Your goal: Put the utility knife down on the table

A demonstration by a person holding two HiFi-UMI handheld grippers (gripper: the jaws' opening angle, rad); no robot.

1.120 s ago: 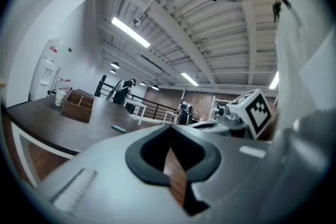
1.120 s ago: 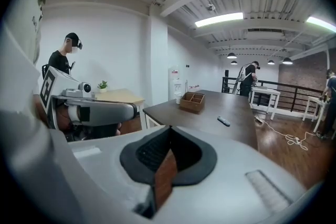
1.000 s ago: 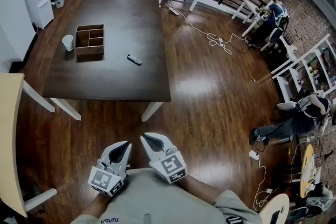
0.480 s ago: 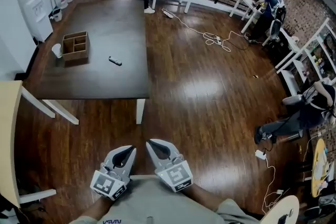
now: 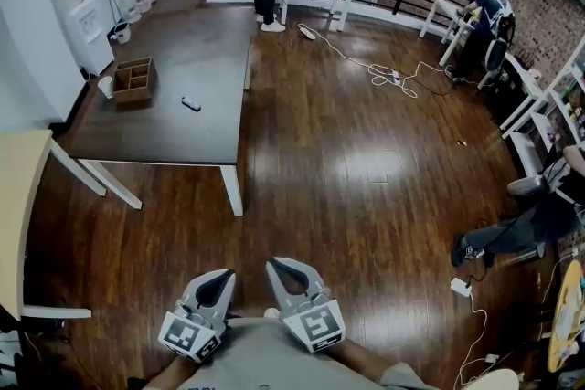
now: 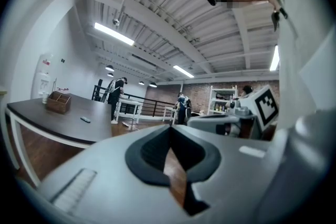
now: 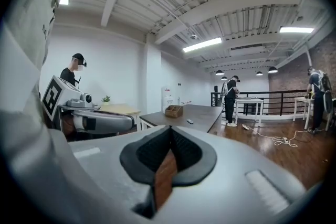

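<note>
1. Your left tongs (image 5: 217,286) and right tongs (image 5: 286,275) are both closed right up, pads together with nothing between them. Each gripper view shows only a bit of floor through the gap behind the tips.
2. The utility knife (image 5: 190,104) is lying flat on the dark counter (image 5: 183,142), well ahead of both tongs and off to their left, nowhere near reach. It sits out on bare counter top, apart from the wooden box (image 5: 133,79) farther left, which has a cup (image 5: 106,87) beside it.
3. Going by that, I'd say the put-down is already done: the knife is on the counter and you're holding nothing.
4. If you do end up grabbing it again, it looks like a small, slim, rigid thing, so probably light. The smooth casing could skate a little between the pads, so I'd squeeze firmly.
5. I'd take it across the narrow width at the middle of the handle so it doesn't tip.
6. It's too small from here to tell which end has the blade, so check that up close before closing on it.
</note>
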